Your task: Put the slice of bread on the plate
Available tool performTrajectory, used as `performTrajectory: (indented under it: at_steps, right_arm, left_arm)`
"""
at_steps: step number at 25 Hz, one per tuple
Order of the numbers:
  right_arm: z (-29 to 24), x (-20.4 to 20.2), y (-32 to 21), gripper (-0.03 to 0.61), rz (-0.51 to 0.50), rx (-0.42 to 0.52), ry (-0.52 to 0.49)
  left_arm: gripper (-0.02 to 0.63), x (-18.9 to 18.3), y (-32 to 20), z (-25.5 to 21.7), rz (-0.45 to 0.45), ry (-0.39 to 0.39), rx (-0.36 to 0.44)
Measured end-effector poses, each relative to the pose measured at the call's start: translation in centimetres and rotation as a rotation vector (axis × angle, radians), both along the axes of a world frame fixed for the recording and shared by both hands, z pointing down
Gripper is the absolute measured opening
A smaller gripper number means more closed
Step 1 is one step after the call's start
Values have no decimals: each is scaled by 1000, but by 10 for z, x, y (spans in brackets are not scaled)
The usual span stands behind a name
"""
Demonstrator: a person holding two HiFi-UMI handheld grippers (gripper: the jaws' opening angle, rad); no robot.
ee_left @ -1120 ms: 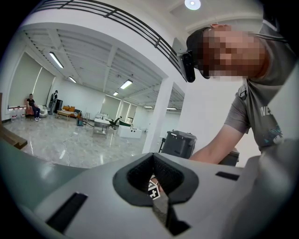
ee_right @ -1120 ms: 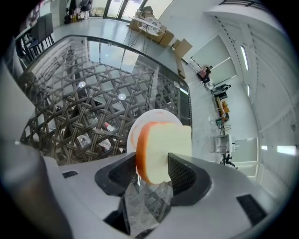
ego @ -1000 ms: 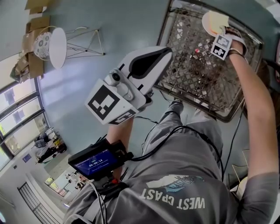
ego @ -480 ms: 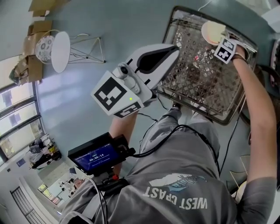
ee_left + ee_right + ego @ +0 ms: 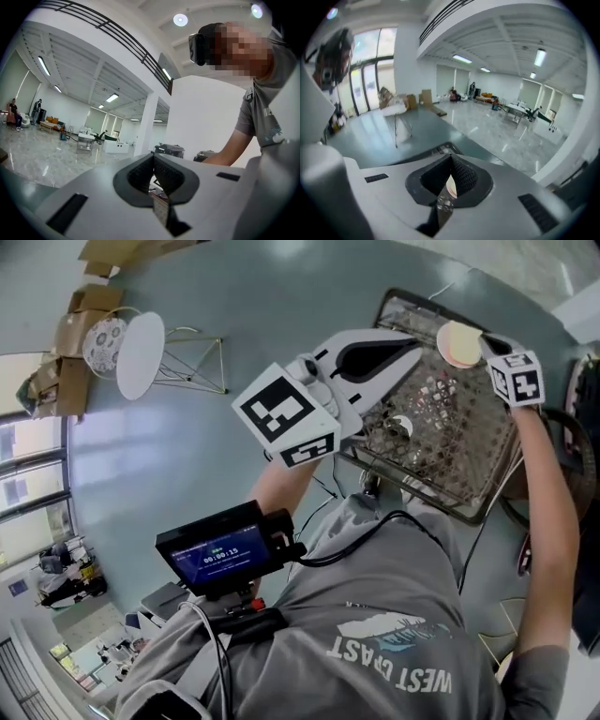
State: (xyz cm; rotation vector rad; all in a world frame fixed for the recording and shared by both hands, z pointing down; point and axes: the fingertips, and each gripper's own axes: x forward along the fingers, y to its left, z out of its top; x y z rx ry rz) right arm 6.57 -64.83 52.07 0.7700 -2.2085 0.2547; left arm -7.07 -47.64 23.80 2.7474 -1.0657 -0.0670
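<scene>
While both hands hover above the blue-grey floor [image 5: 234, 306], the tan, round-looking slice of bread [image 5: 460, 346] lies flat in the middle of a pale round plate [image 5: 444, 334]. It's too small here to make out crust or texture. Plate and slice sit at the far rim of the metal wire basket [image 5: 441, 446], toward its right corner. Now the right tongs [image 5: 451, 161] have just snapped closed, pads pressed together with nothing pinched. And the left tongs [image 5: 153, 159] are pressed together too, empty, over the basket's left edge.
</scene>
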Motion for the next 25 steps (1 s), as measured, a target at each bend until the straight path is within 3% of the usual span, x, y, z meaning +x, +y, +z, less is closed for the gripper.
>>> performTrajectory:
  at_steps: [2,6,10,14,25]
  right_arm:
    - [-52,-9,11,6,52,22,-174]
    - [-149,-30,61,6,53,121,-451]
    - [-250,-45,116,6,9,259,-585]
    - [-289,-49,152,6,11,305,-657]
    - [-326,-31,208,6,83,408,-698]
  left_arm:
    - [8,2,1,-10,21,3,24]
    - [8,3,13,-16,58,4,73]
    - [8,10,14,-29,90,12,135]
    - [8,15,14,-37,116,12,177]
    - [8,28,20,-49,187,4,257]
